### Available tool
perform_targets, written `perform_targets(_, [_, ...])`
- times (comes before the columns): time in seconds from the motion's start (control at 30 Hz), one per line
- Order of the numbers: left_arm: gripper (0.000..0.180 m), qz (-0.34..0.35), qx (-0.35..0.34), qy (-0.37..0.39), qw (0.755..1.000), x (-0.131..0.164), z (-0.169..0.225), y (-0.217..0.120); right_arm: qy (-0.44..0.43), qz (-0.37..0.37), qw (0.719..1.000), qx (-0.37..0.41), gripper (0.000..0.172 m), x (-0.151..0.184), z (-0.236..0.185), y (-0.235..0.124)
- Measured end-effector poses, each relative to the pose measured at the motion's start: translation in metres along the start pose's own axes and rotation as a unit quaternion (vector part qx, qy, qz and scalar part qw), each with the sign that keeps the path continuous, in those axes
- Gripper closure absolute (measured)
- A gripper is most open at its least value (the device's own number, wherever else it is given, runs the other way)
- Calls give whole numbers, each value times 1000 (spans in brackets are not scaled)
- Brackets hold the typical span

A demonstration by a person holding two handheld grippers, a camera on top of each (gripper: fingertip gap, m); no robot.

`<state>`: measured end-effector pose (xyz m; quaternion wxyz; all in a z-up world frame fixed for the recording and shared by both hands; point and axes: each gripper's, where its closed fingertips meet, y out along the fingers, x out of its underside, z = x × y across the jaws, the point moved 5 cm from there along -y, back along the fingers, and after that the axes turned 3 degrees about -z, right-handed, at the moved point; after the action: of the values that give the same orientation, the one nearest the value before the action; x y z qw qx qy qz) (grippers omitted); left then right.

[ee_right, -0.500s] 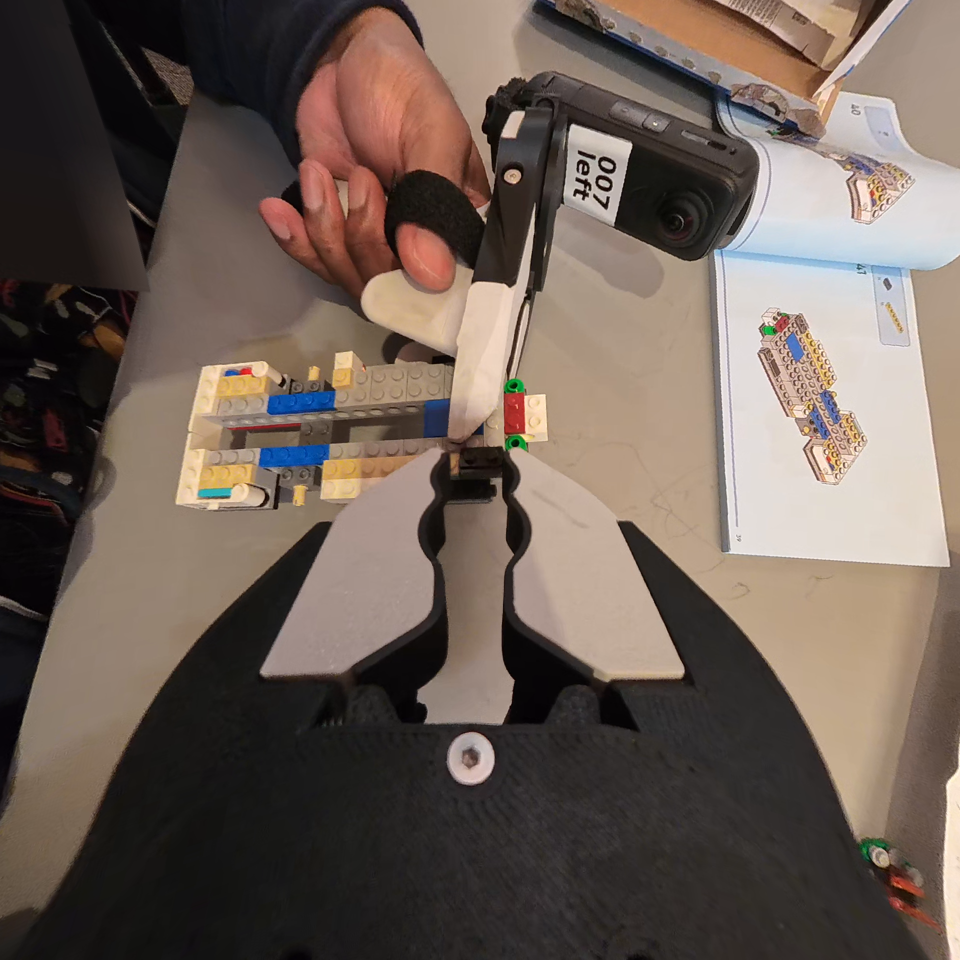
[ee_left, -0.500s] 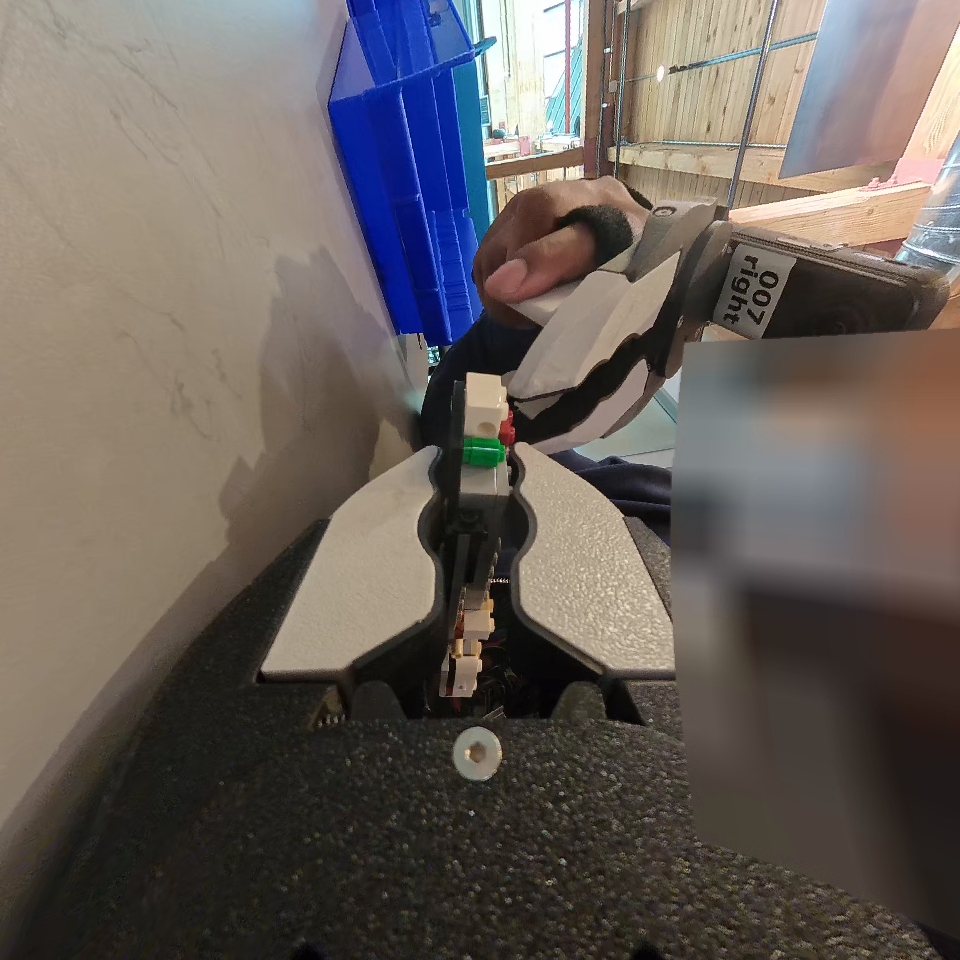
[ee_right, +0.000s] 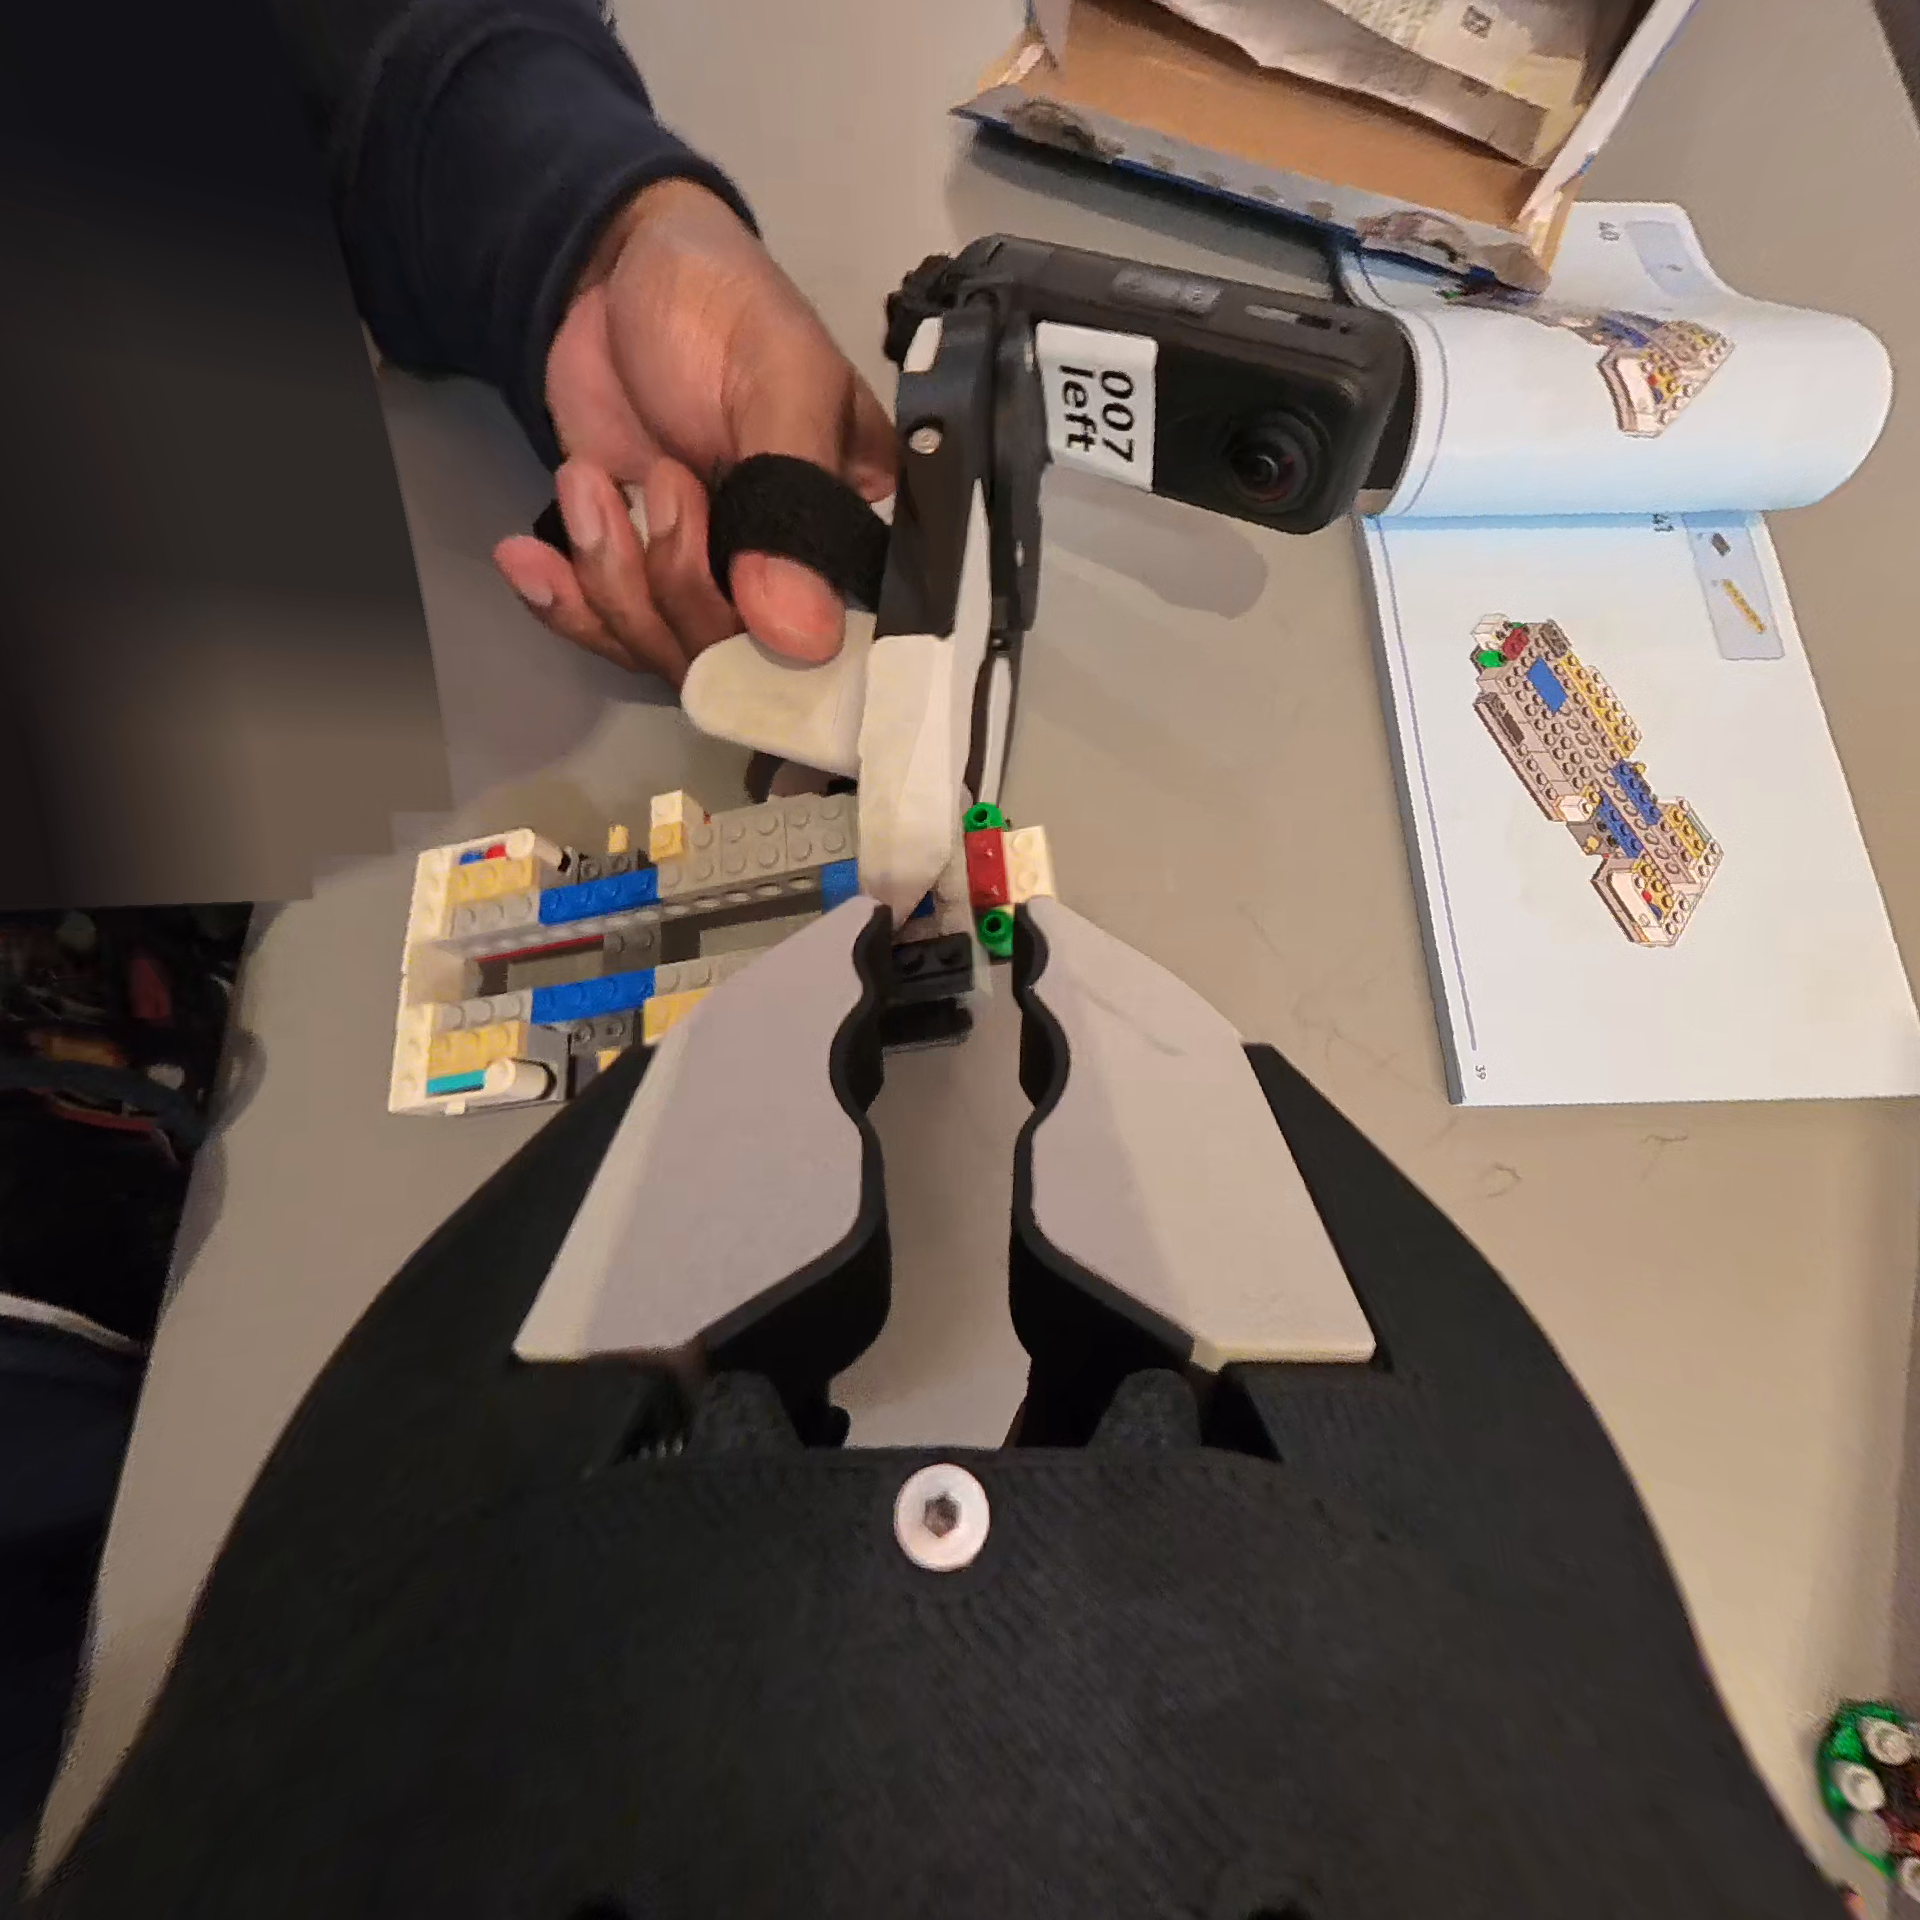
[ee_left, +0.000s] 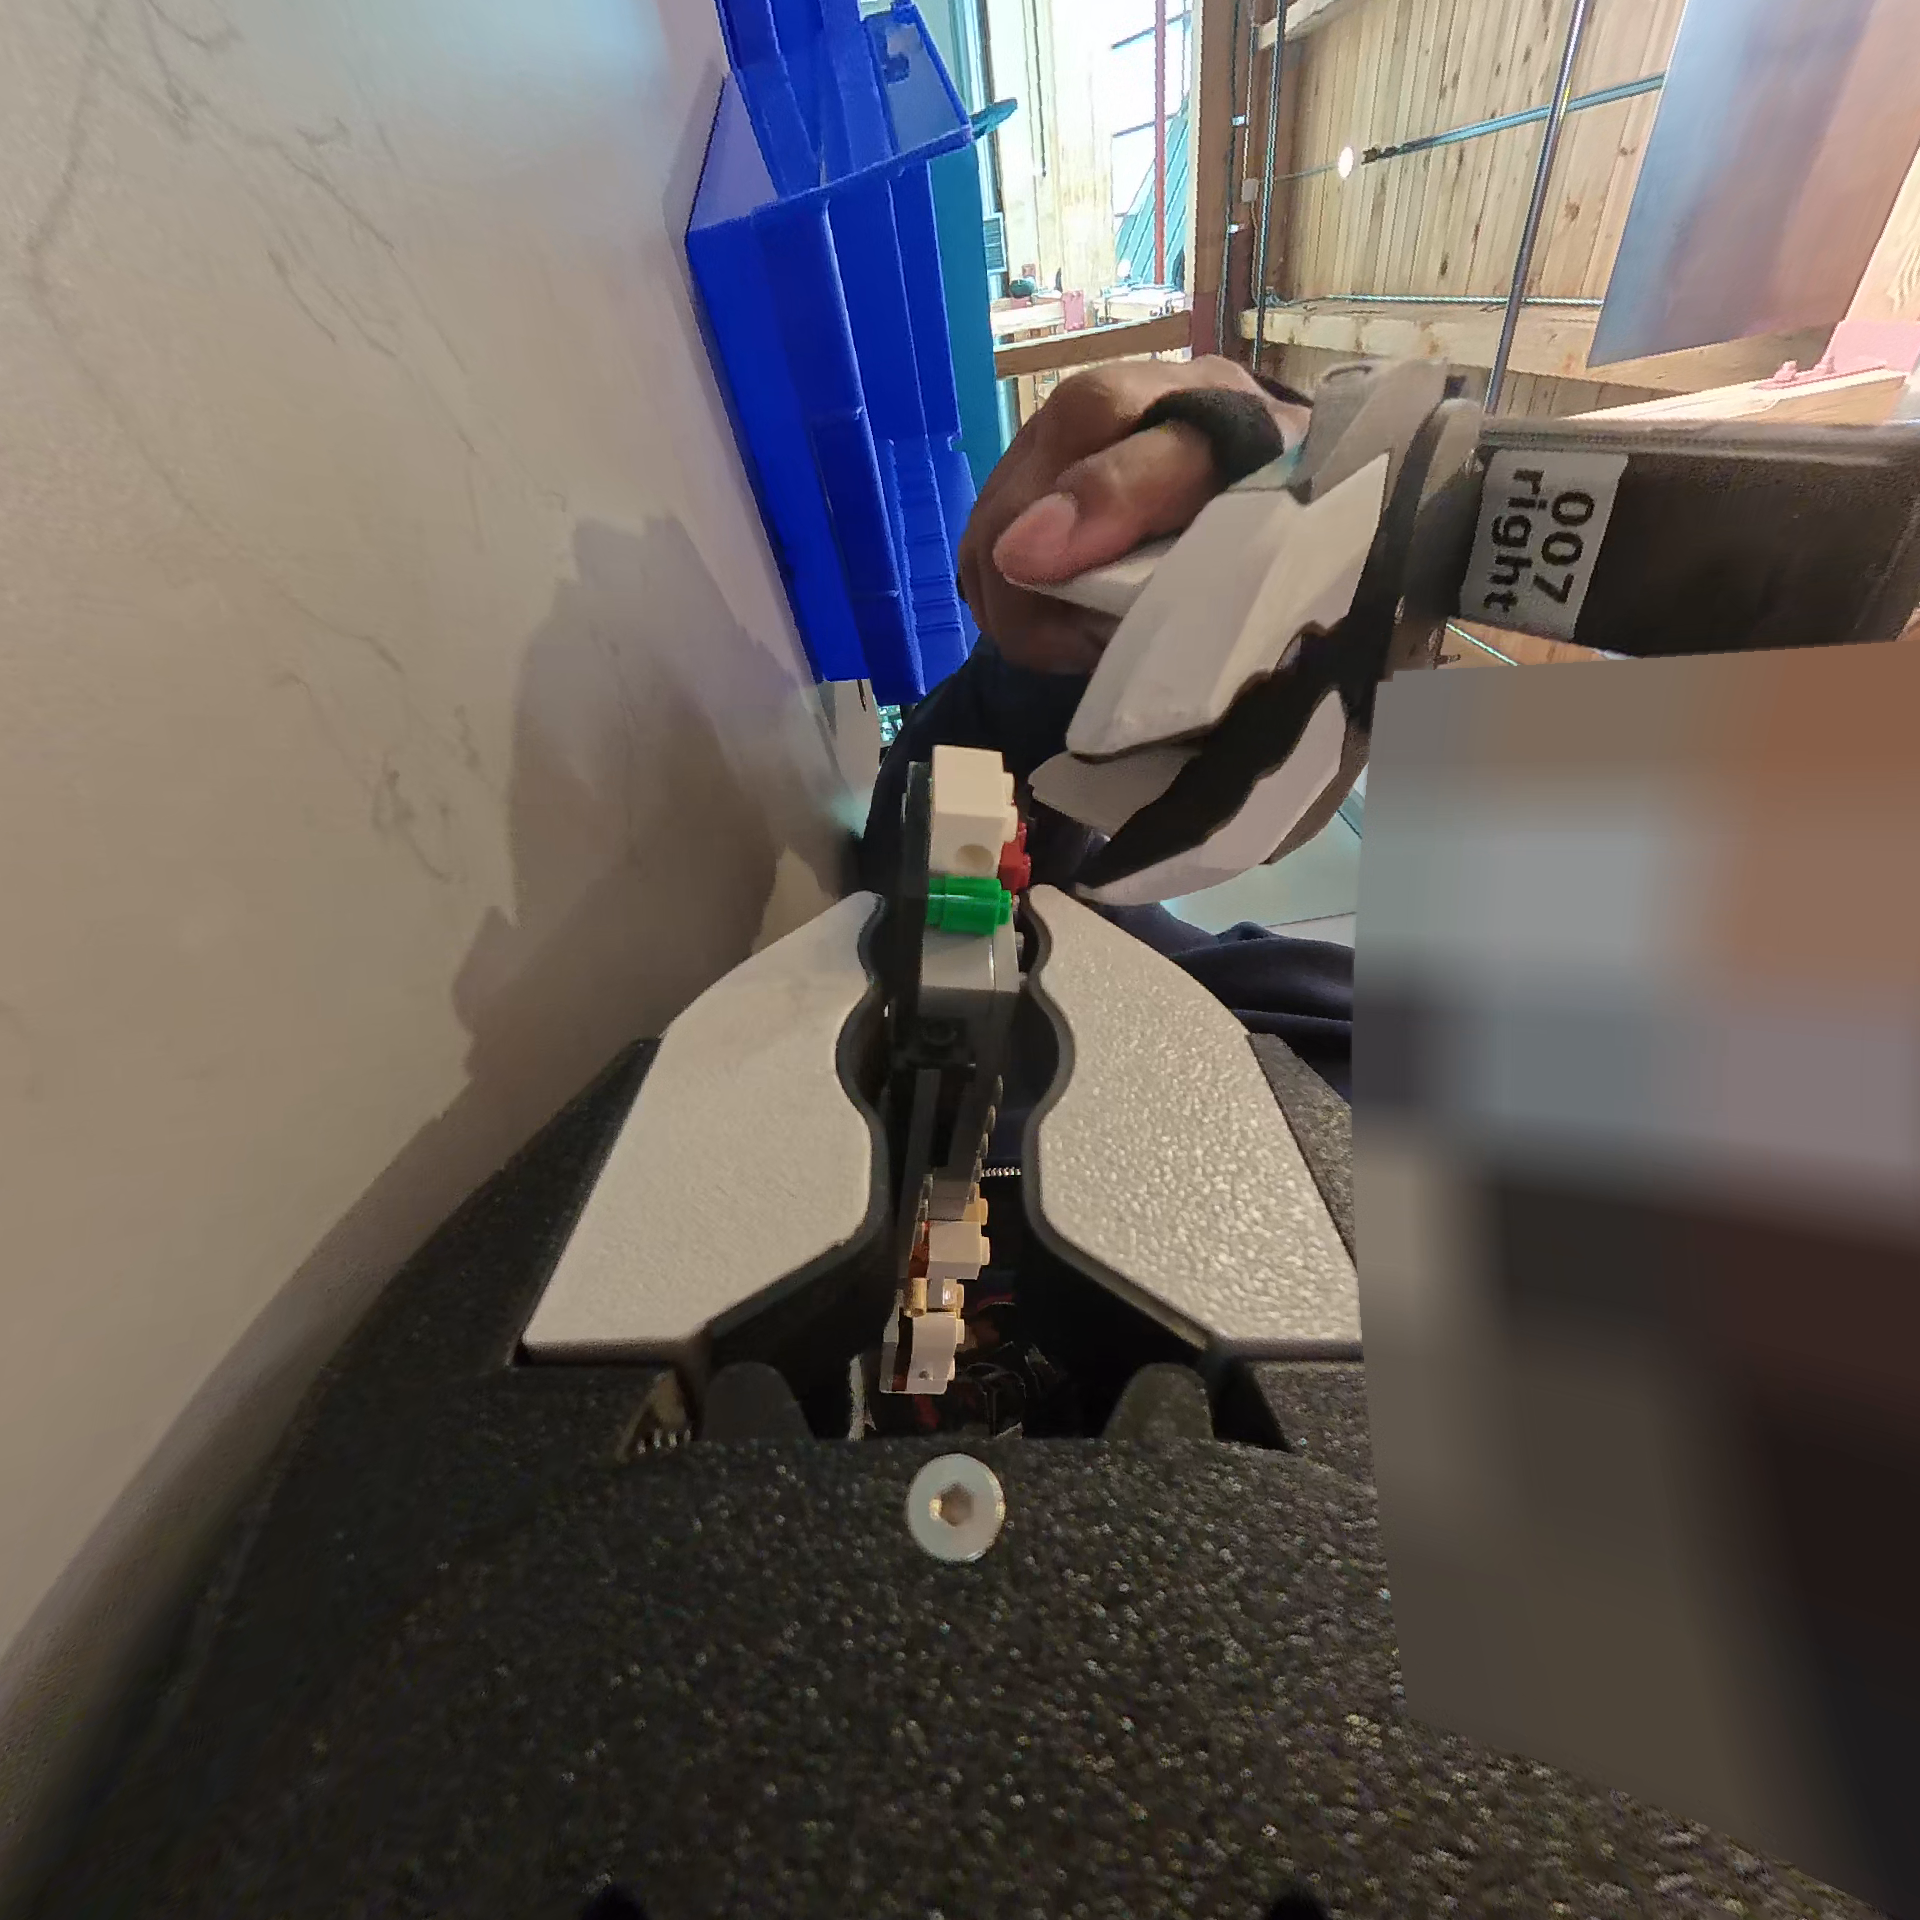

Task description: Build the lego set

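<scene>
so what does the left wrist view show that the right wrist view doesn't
Only the left wrist view: a blue plastic bin against the pale surface, wooden boards beyond, and the brick model seen edge-on, clamped between the left gripper fingers.

Only the right wrist view: the brick model from above, studs showing, an open instruction booklet, a torn cardboard box, and loose pieces at the lower right.

Both: the model's end with its white, red and green bricks, both grippers, the right gripper open around a black piece.
</scene>
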<state>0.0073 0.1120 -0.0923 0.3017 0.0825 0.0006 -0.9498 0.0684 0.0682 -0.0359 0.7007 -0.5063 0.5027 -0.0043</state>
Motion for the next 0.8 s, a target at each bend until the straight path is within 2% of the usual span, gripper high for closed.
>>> perform_targets(0.27, [159, 2, -2, 8, 1000, 0, 1, 0, 96, -1, 994, -48, 147, 11, 10, 5])
perform_targets(0.8, [159, -7, 4, 46, 999, 5, 9, 3, 149, 23, 982, -115, 145, 13, 8, 0])
